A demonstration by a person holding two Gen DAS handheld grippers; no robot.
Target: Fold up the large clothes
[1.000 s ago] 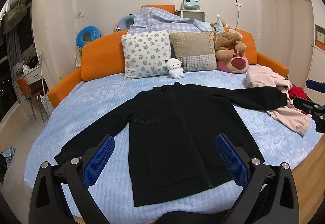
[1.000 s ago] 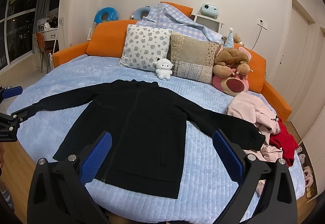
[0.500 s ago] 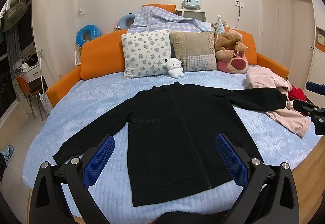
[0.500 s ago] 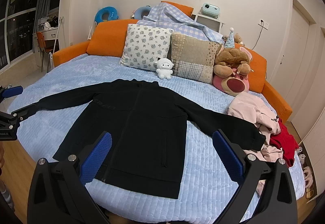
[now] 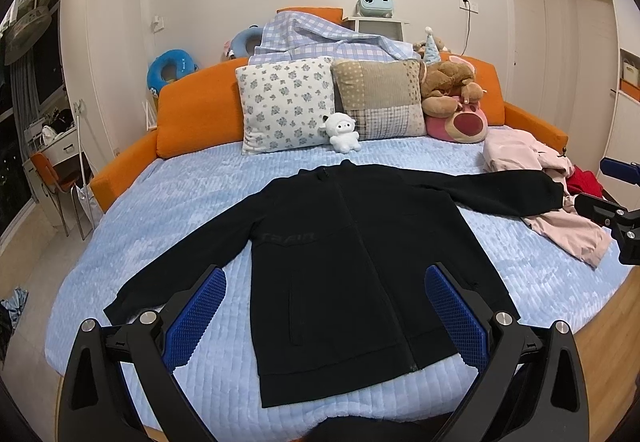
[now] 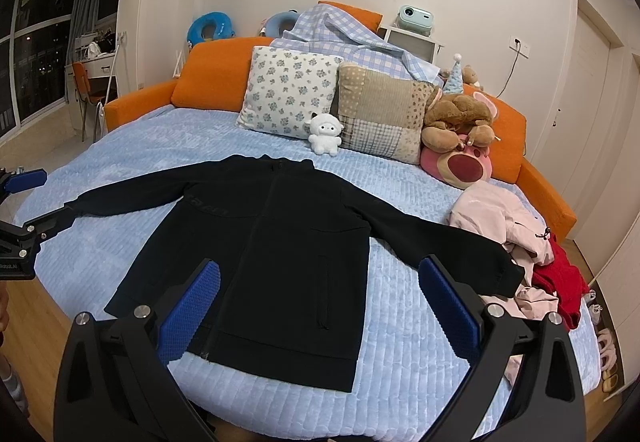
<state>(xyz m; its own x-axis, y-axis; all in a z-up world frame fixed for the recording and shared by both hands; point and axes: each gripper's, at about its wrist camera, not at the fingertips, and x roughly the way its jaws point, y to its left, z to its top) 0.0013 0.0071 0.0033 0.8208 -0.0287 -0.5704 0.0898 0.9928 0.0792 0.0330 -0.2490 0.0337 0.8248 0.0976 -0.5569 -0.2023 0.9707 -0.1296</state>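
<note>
Tonal lettering on black jacket [image 5: 340,262] chest, illegible. "RobotAI"-like print on left tongs [image 6: 16,238] body, partly cut off.

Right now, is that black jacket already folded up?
No, the black jacket lies spread flat on the blue bed with both sleeves stretched out to the sides.

A black zip-front jacket [image 5: 340,262] lies flat, sleeves spread, on the quilted light-blue bed [image 5: 192,197]; the left hand-held gripper [image 5: 326,316] hovers above, jaws wide apart.
</note>
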